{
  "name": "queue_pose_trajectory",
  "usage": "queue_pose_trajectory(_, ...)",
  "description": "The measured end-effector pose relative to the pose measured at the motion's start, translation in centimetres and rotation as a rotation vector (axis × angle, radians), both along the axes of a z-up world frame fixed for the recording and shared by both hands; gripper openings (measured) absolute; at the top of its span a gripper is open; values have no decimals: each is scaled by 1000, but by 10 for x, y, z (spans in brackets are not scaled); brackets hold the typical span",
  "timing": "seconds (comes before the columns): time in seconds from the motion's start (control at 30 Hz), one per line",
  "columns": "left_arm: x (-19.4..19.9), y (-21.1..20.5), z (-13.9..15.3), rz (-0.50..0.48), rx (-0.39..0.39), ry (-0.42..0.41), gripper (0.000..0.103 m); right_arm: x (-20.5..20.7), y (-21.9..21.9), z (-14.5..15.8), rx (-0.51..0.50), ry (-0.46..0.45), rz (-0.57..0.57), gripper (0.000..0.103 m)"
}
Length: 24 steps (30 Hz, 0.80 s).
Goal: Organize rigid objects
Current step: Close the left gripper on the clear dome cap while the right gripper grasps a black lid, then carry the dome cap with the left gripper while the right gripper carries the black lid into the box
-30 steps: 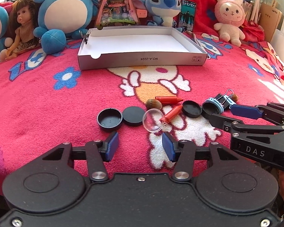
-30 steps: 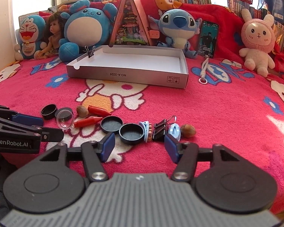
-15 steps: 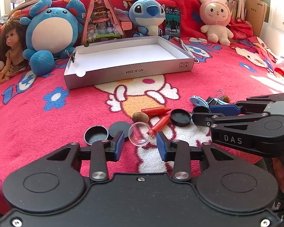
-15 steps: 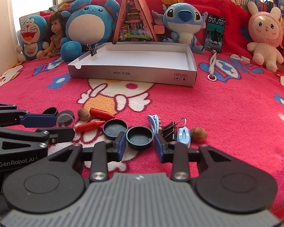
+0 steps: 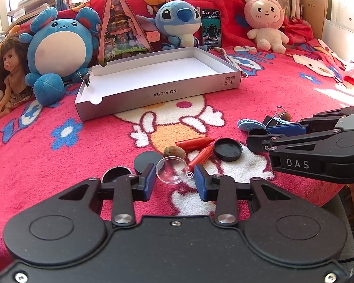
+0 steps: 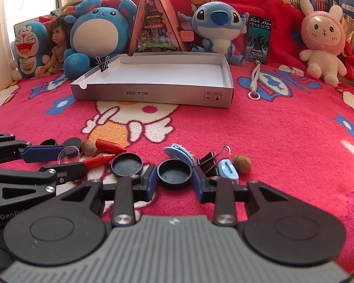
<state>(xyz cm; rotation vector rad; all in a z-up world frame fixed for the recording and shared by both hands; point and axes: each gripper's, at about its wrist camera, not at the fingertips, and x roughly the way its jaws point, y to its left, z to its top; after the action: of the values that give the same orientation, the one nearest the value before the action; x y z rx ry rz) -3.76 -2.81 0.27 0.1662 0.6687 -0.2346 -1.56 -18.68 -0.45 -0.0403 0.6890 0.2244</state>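
Left gripper (image 5: pixel 174 179) closing around clear round plastic dome (image 5: pixel 171 169), pads not quite touching. Right gripper (image 6: pixel 174 181) closing, gripping round black plastic cap (image 6: pixel 174 174) on red blanket (image 6: pixel 271 129).

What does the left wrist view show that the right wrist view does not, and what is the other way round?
Left wrist only: the brown cardboard box at far right. Right wrist only: the face of the blue cat toy. Both: the white box, the clear dome, the black cap, two red crayons.
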Motion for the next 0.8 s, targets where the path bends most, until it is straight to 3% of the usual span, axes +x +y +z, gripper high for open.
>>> queue_pose_trajectory(0.5, 3, 8, 22, 40, -58, -49, 31, -5, 7, 16, -1, -44, 40, 38)
queue_pose_trajectory(0.8, 41, 22, 38, 71, -124, -38, 31, 19, -4, 29, 47, -49, -5, 38)
